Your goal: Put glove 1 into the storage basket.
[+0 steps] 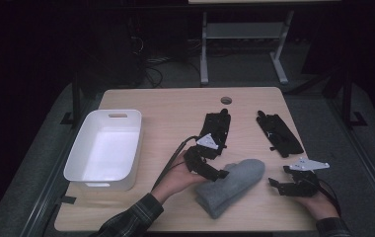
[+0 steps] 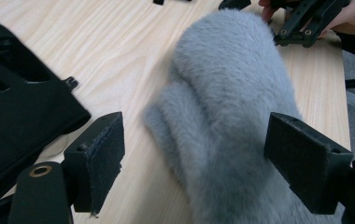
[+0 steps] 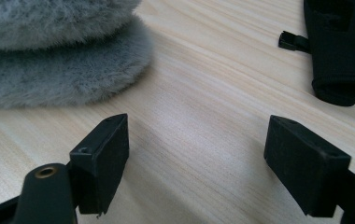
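On the desk point(image 1: 175, 106) lies a stack of grey fluffy mittens point(image 1: 232, 185), one on top of the other, near the front edge between the two hands. The left hand-held gripper point(image 1: 221, 174) hovers at the stack's left end, its jaws spread wide; in the left gripper view the top mitten point(image 2: 231, 107) sits between the two pads point(image 2: 102, 158) without either pad pressing on it. The right hand-held gripper point(image 1: 274, 184) rests just to the right of the mittens, near them but apart, jaws also wide apart; in the right gripper view only bare wood lies between its pads point(image 3: 105, 158), with the mittens point(image 3: 59, 60) off to the upper left. Two black gloves lie farther back on the desk: one point(image 1: 216, 129) just behind the left hand-held gripper, the other point(image 1: 279, 134) behind the right one. A white bin point(image 1: 74, 163) stands on the left part of the desk, well apart from the mittens.
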A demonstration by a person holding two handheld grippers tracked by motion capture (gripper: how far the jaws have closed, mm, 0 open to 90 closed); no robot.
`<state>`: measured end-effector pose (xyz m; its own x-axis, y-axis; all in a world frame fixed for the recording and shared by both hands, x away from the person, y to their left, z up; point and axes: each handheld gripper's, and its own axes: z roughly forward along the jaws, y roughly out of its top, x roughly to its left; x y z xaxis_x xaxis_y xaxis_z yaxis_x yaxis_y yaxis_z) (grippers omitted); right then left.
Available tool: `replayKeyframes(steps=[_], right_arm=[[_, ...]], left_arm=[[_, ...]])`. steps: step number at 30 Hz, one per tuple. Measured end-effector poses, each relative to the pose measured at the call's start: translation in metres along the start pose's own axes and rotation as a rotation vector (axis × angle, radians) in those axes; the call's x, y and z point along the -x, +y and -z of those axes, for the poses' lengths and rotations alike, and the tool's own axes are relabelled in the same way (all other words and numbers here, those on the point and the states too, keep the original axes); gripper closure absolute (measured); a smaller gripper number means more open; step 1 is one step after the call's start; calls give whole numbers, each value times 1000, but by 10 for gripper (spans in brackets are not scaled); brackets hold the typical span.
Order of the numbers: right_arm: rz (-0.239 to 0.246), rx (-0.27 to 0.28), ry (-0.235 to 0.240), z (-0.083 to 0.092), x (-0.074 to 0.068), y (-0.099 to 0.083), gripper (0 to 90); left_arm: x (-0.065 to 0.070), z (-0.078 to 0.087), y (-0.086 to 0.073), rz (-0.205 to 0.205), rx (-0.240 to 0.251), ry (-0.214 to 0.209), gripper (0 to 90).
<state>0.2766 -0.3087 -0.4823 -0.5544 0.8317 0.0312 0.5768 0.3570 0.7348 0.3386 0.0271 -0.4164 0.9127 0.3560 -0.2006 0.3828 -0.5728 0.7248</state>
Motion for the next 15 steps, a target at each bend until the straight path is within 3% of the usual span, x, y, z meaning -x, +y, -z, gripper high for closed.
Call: replayKeyframes(steps=[15], right_arm=[[0,-1,-2,0,0,0,211]], left_arm=[[11,-39,-9,2,-110,-34,150]])
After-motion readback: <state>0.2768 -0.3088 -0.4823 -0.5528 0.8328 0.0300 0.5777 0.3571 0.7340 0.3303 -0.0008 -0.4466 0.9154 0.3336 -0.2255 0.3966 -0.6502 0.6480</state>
